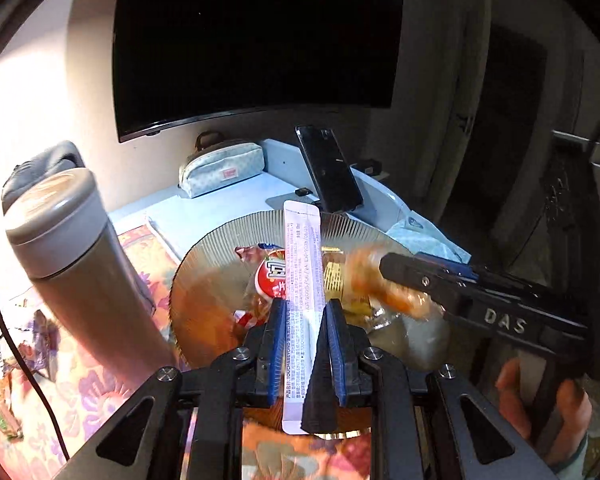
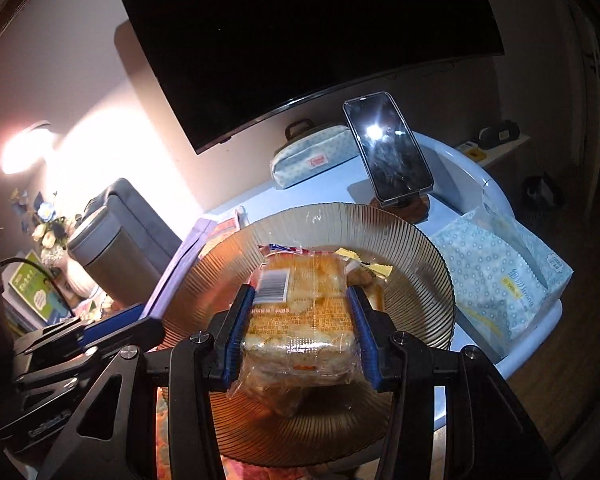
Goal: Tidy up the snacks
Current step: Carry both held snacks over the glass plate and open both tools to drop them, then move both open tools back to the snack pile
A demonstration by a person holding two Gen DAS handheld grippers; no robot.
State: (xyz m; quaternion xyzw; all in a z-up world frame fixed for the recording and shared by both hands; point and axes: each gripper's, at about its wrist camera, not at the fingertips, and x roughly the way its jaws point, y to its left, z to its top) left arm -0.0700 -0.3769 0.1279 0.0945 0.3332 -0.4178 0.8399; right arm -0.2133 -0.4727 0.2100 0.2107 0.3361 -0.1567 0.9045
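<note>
Left gripper [image 1: 303, 312] pinches a white stick sachet [image 1: 302, 264], light and floppy, so hold mid-length. Right gripper [image 2: 300, 320] is clamped across a wrapped pastry [image 2: 300, 320], soft, slippery film: squeeze lightly. Both hang over the ribbed glass plate [image 2: 420, 256], near the table's right edge.

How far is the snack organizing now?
Done: some snacks already lie on the ribbed plate. In hand: left gripper holds a white stick sachet, right gripper a wrapped pastry, both above it. Left: loose wrappers beside the tumbler.
</note>
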